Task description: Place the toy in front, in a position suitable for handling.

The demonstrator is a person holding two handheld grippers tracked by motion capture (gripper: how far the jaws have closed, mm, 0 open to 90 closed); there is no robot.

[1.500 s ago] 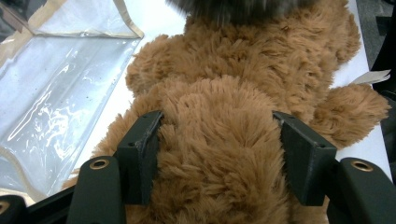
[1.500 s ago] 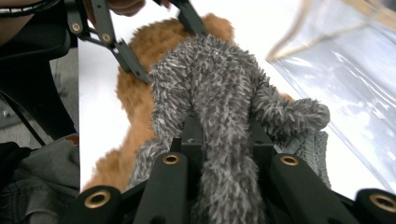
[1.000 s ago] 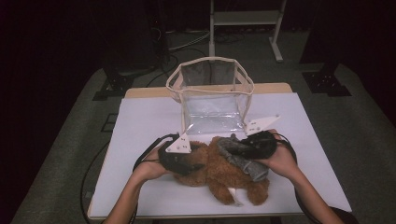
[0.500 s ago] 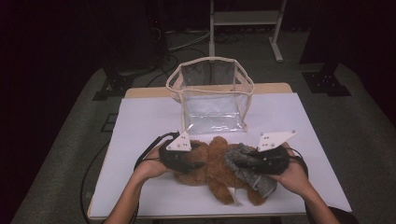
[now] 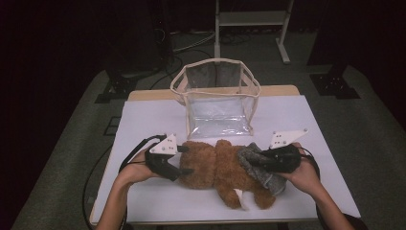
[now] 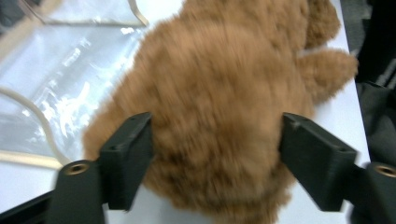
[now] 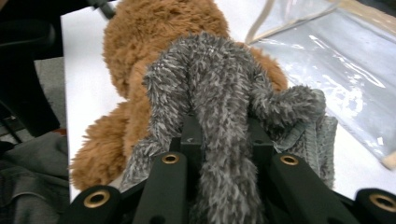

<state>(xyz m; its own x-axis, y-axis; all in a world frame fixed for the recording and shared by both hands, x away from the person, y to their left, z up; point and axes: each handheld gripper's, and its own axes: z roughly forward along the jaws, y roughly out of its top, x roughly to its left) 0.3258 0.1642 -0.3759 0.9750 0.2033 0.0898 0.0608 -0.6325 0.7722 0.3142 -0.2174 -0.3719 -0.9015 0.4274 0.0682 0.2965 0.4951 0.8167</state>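
Soft, light teddy bear (image 5: 215, 165) squashes easily. Left tool (image 5: 184, 159), jaws just widened, straddles its body without pressing; right tool (image 5: 253, 159) pinches the grey fuzzy cloth (image 7: 219, 107), centre frame.

The teddy bear (image 5: 213, 165) at lower centre of the high view is warm caramel brown, with 1 pale cream foot sole low down. The shaggy garment (image 5: 261, 168) at its right is mottled grey, flecked lighter at the tips. The storage bag (image 5: 218, 103) at centre is clear plastic with beige trim. The tablecloth (image 5: 143, 117) is plain white. Both grippers, left (image 5: 184, 160) and right (image 5: 253, 160), are black, each with 1 light grey plate.
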